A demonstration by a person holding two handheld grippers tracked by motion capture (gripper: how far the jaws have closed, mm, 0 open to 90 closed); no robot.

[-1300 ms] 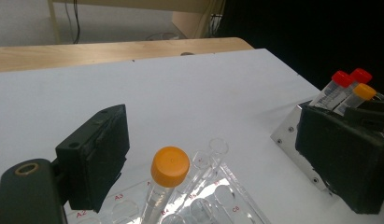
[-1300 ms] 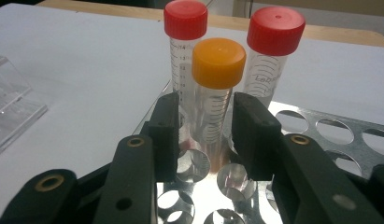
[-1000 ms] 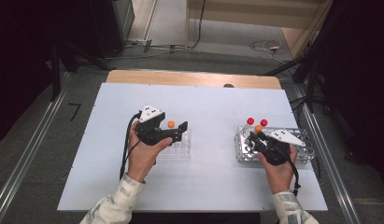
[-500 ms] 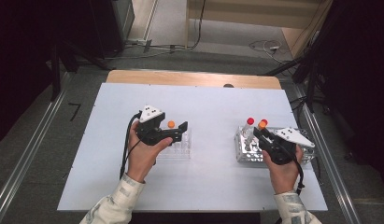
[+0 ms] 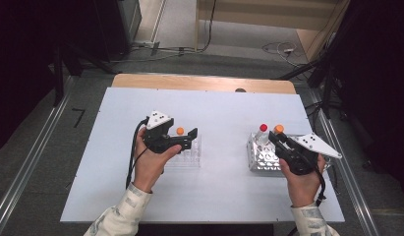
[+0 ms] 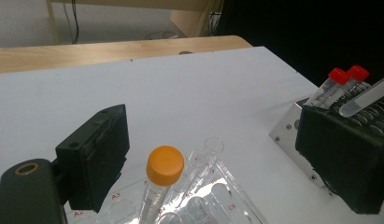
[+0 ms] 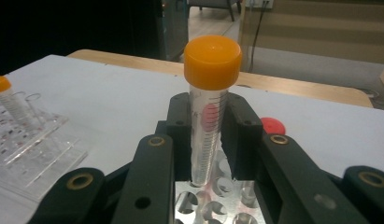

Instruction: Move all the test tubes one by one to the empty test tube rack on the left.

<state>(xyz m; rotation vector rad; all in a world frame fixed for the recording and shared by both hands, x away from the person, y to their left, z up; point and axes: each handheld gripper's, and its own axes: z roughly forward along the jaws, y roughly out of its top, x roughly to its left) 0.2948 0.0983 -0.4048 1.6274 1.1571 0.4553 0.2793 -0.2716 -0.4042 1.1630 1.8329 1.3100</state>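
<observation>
My right gripper (image 5: 277,138) (image 7: 209,112) is shut on an orange-capped tube (image 5: 278,129) (image 7: 211,63). It holds the tube upright, with the tip just above the holes of the metal rack (image 5: 258,160) (image 7: 213,205). A red-capped tube (image 5: 263,128) stands in that rack, and a red cap (image 7: 273,126) shows behind my right jaw. My left gripper (image 5: 186,139) (image 6: 217,123) is open over the clear rack (image 5: 189,158) (image 6: 229,198). A second orange-capped tube (image 5: 180,131) (image 6: 165,165) stands in it between the wide jaws, untouched.
The white table (image 5: 219,113) runs to a wooden strip (image 5: 204,82) at the back. Two red-capped tubes (image 6: 339,77) lean in the metal rack in the left gripper view. Metal rails (image 5: 32,162) flank the table. The clear rack (image 7: 35,140) lies off to the left in the right gripper view.
My right gripper has risen and drifted right, lifting the orange-capped tube out of the metal rack. My left gripper has stayed put.
</observation>
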